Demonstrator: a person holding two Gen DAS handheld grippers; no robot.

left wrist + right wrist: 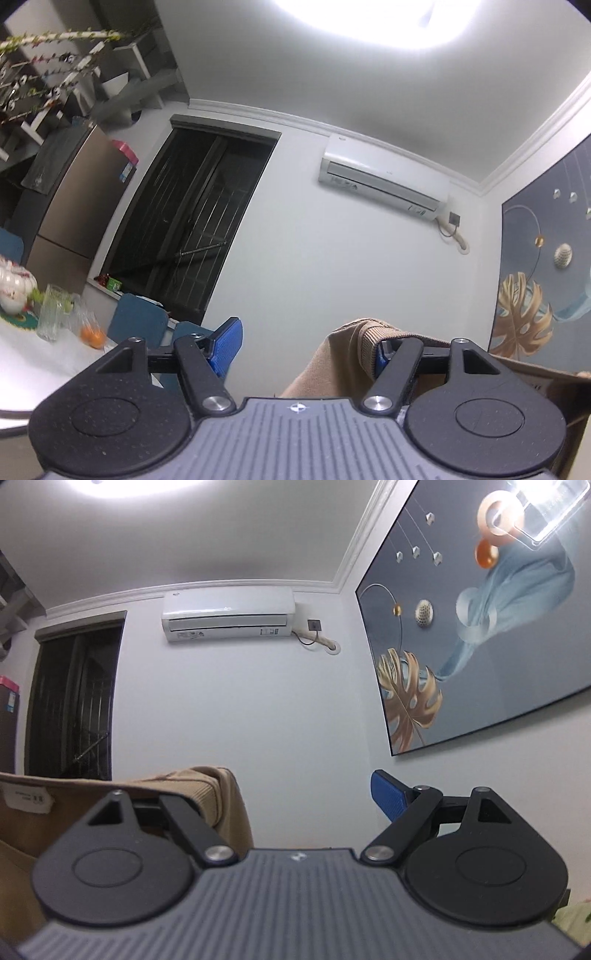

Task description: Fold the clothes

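Note:
Both grippers point up toward the far wall. A tan knitted garment hangs over the right finger of my left gripper; its ribbed edge drapes on the blue pad. The left blue fingertip stands free, so the jaws are wide apart. In the right wrist view the same tan garment with a white label drapes over the left finger of my right gripper. The right blue fingertip is bare and far from it. Neither gripper pinches the cloth.
A white table at the left holds a glass jug, an orange in a bag and white bowls. Blue chairs stand behind it. A fridge, dark window, air conditioner and large wall picture surround.

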